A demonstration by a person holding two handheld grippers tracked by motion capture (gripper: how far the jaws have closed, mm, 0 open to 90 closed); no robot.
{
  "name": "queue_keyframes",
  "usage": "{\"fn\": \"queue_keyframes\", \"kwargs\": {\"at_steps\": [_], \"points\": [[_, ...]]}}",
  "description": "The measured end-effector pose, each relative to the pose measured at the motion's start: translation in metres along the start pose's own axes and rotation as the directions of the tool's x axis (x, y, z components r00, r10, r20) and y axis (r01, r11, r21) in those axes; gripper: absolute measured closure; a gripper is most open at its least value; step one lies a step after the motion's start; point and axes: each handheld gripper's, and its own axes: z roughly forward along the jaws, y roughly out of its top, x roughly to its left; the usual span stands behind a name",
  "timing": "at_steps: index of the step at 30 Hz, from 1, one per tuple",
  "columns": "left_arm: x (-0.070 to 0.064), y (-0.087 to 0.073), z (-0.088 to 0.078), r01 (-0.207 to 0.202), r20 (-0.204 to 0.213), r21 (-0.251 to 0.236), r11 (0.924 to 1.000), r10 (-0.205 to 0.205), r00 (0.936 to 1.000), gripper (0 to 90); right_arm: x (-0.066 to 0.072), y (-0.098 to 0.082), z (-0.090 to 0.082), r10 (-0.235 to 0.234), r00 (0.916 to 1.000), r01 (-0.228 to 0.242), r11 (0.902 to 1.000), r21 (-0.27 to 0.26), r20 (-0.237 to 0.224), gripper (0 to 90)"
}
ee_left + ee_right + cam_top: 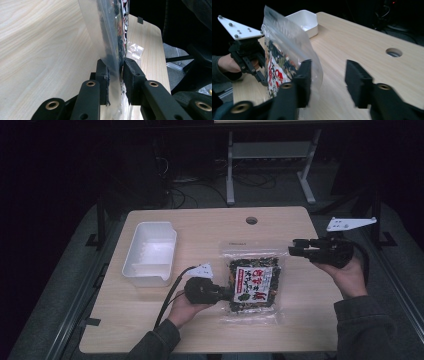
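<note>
Lying near the middle of the table (150,330), the snack bag (251,282) had its left edge pinched betw. the closed jaws of the left hand-held gripper (226,293); clear film showed clamped between the pads (103,72). Right hand-held gripper (292,250) was off the bag's upper right corner, jaws apart, nothing held. White tray (150,252) sat well left of bag.

The snack bag (252,285) occupies the near centre of the table (280,335), with the left gripper (222,294) at its left edge. The white bin (150,252) obstructs the left side. Bare tabletop offers open passage along the far edge, between bin and bag, and at the near-right corner.
</note>
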Motion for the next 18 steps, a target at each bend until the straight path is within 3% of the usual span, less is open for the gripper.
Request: {"fn": "queue_keyframes", "kwargs": {"at_steps": [1,2,7,18], "points": [[0.0,0.0,0.0,0.0,0.0,0.0,1.0,0.0,1.0,74.9,0.0,0.0,0.0,0.0,1.0,0.0,1.0,0.0,0.0,51.4],[-0.001,0.0,-0.002,-0.002,-0.006,0.0,1.0,0.002,1.0,74.9,0.0,-0.005,0.004,0.015,0.9991,-0.015,0.9999,0.001,-0.041,44.6],[-0.002,0.001,-0.006,-0.021,-0.019,0.008,0.9997,0.021,0.9996,74.9,0.003,-0.018,0.018,0.034,0.9938,-0.031,0.9991,0.028,-0.106,35.5],[-0.003,0.002,-0.015,-0.044,-0.032,0.022,0.9988,0.045,0.9985,74.9,0.01,-0.034,0.05,0.046,0.9784,-0.03,0.9963,0.08,-0.201,32.7]]}}
